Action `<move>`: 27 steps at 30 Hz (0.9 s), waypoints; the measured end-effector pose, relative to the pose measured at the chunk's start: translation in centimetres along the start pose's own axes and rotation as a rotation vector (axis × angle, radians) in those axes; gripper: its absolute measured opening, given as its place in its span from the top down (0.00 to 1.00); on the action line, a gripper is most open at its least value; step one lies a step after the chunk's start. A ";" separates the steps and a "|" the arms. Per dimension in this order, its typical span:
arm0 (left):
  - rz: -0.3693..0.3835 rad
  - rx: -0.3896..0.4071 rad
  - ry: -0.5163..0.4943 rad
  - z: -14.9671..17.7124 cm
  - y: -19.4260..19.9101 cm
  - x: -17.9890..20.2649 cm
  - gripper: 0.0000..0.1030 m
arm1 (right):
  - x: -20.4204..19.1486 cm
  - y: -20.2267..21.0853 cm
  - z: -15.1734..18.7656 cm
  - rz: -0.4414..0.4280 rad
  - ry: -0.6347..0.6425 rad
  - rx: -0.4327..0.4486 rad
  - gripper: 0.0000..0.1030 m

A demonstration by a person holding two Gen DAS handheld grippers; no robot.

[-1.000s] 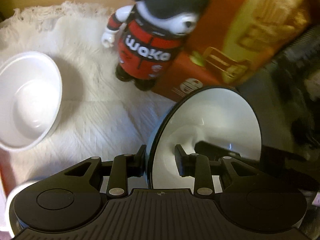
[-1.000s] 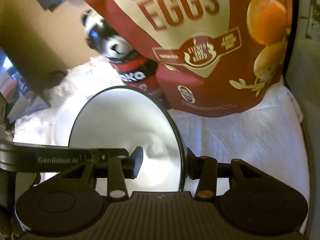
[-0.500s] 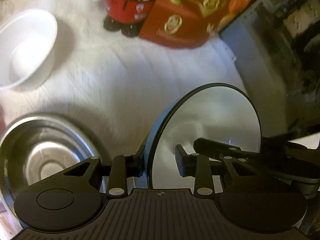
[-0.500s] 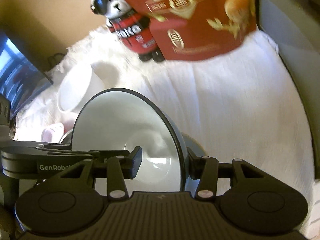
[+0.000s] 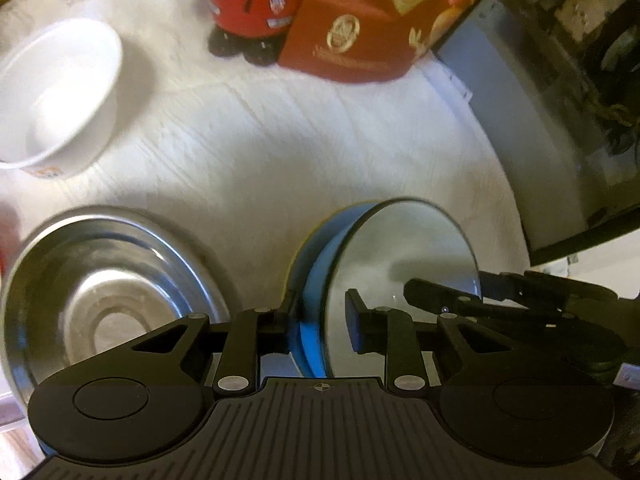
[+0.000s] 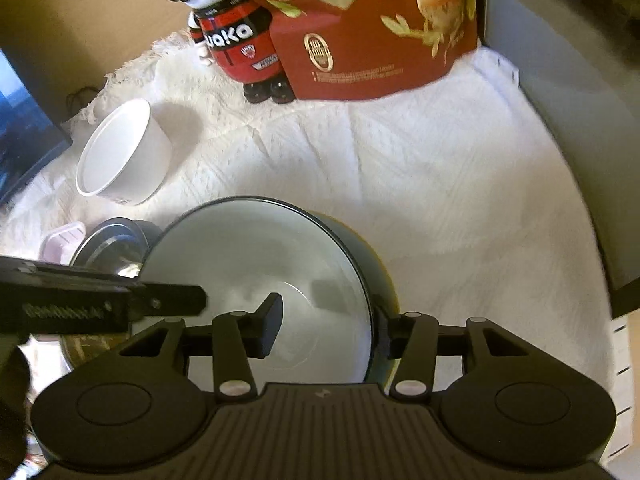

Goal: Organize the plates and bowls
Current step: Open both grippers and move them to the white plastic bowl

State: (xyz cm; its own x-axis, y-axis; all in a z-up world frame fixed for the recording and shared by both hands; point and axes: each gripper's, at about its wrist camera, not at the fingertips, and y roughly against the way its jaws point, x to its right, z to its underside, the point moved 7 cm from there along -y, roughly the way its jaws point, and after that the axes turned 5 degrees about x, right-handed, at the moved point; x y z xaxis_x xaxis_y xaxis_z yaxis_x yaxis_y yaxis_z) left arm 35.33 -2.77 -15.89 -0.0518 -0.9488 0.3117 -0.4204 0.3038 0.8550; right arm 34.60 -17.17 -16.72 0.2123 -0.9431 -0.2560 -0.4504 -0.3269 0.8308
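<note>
A blue bowl [image 5: 400, 248] with a white inside [image 6: 260, 256] hangs low over the white cloth [image 5: 280, 140], held by its rim from two sides. My left gripper [image 5: 322, 318] straddles the near rim, one finger on the blue outside and one inside. Its jaws are closing and the pads press the wall. My right gripper [image 6: 326, 324] straddles the opposite rim with its jaws opening. Its inner pad stands apart from the wall. Each gripper also shows in the other's view, the left gripper [image 6: 100, 300] and the right gripper [image 5: 500, 300].
A steel bowl [image 5: 108, 280] sits just left of the blue one. A white bowl [image 5: 60, 92] lies further back left, and a pink item [image 6: 64, 240] is beside the steel bowl. A toy figure [image 6: 232, 32] and a red box [image 6: 380, 28] stand at the back. A dark unit [image 5: 540, 100] borders the right.
Both grippers and the blue bowl drew back from the box and toy and sank toward the cloth. The steel bowl came into view. The bowl tilted in the left jaws, which narrowed.
</note>
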 end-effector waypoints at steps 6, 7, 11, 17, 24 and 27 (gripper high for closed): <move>0.070 0.031 0.009 -0.3 1.7 0.0 0.78 | -0.6 1.6 -1.1 0.050 0.024 0.074 0.51; 0.074 0.033 0.003 -0.2 1.7 0.1 0.78 | -0.6 1.7 -1.1 0.061 0.021 0.080 0.51; 0.078 0.061 -0.031 0.0 2.4 -0.2 0.78 | -1.1 2.6 -0.9 0.113 0.018 0.120 0.49; 0.049 0.130 -0.064 0.0 3.5 -2.1 0.78 | -1.7 4.7 0.0 0.278 0.059 0.216 0.29; 0.147 0.153 0.040 -0.7 4.3 -5.6 0.78 | -2.2 5.0 -0.5 0.419 0.108 0.196 0.21; 0.136 0.219 0.142 -1.6 5.9 -8.5 0.77 | -3.1 5.2 -2.5 0.331 0.079 0.203 0.19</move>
State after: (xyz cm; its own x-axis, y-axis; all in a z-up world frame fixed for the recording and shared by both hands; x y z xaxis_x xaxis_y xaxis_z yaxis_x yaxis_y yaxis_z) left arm 34.73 7.19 -12.79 -0.0002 -0.8744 0.4853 -0.6050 0.3865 0.6961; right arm 33.73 -15.85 -10.37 0.0893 -0.9945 0.0546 -0.6664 -0.0189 0.7453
